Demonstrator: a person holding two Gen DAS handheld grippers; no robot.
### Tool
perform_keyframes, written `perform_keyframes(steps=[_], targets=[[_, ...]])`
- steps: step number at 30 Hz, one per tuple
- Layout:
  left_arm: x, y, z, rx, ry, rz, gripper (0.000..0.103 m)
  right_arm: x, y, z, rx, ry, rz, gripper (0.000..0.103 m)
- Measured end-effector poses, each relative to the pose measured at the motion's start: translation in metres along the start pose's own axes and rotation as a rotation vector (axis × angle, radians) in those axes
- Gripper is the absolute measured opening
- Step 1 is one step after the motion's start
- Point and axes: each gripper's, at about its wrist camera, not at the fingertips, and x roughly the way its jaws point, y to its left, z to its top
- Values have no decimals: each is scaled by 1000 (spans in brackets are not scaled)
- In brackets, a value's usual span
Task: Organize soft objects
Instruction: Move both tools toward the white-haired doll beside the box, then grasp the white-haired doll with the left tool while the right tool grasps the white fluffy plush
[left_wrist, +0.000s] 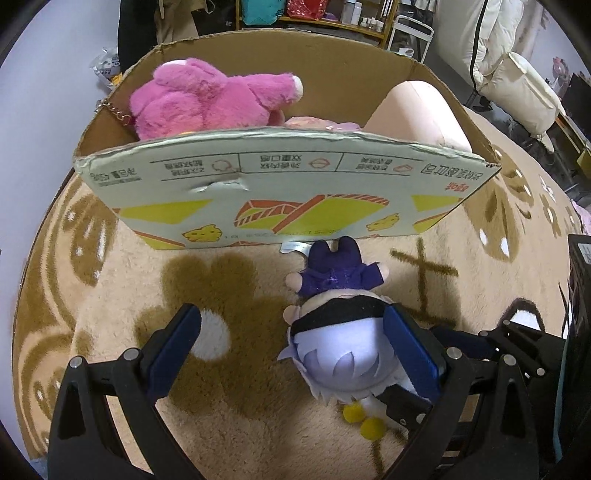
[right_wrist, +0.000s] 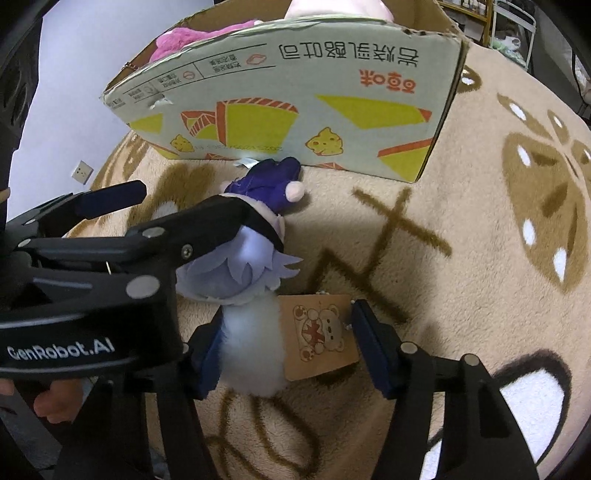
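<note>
A small plush doll (left_wrist: 341, 332) with lavender hair and a purple outfit lies on the beige rug, its feet at the cardboard box (left_wrist: 288, 184). My left gripper (left_wrist: 295, 339) is open around the doll's head, its right pad touching it. In the right wrist view the doll (right_wrist: 255, 258) has a white fluffy tail (right_wrist: 255, 350) and a brown paper tag (right_wrist: 317, 336). My right gripper (right_wrist: 284, 347) is open, with the tail and tag between its pads. A pink plush (left_wrist: 207, 99) and a pale pink plush (left_wrist: 417, 110) sit inside the box.
The patterned beige rug (right_wrist: 480, 240) spreads to the right. The left gripper's body (right_wrist: 110, 258) crosses the right wrist view. Shelves (left_wrist: 332, 14) and a white bag (left_wrist: 524, 92) stand behind the box. A black object (left_wrist: 580, 295) sits at the right edge.
</note>
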Motion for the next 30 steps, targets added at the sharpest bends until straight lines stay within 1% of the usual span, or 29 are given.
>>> perform_keyframes(steps=[7,8,12,13,14,15,16,17,18,20,21,23,24,28,30], targets=[[5,-9,4,15,20,-25,98,-3,-8,-1,15,-1,14,67],[5,-11,4,23,20,-21,98,-8,-14,0,15,0,14,67],[12,-22,4,54,29,2,99,-9,-13,1,11,-2,7,64],[13,-23,4,50,32,3,99,-10,-13,1,12,-5,10,59],[13,-23,4,46,31,3,98,-10,-13,1,13,-7,18,51],[14,-23,3,46,29,6,98,-10,-13,1,14,-5,34,46],[14,-23,3,48,28,10,93,-9,-12,1,15,-2,42,45],[15,-23,3,50,28,12,86,-9,-11,1,9,-2,34,44],[16,-23,3,52,30,9,82,-9,-10,1,6,-2,30,44],[17,-23,2,42,44,-35,68,-10,-10,-1,7,-3,29,43],[18,-22,2,32,53,-68,64,-11,-10,-1,10,-6,30,42],[17,-22,1,21,60,-103,59,-12,-11,-1,12,-11,27,41],[16,-22,1,20,62,-109,59,-14,-11,-1,13,-17,21,40],[12,-25,-3,32,59,-94,57,-23,-17,-2,35,-42,-20,38],[11,-26,-4,33,60,-87,57,-26,-22,-3,55,-48,-23,38]])
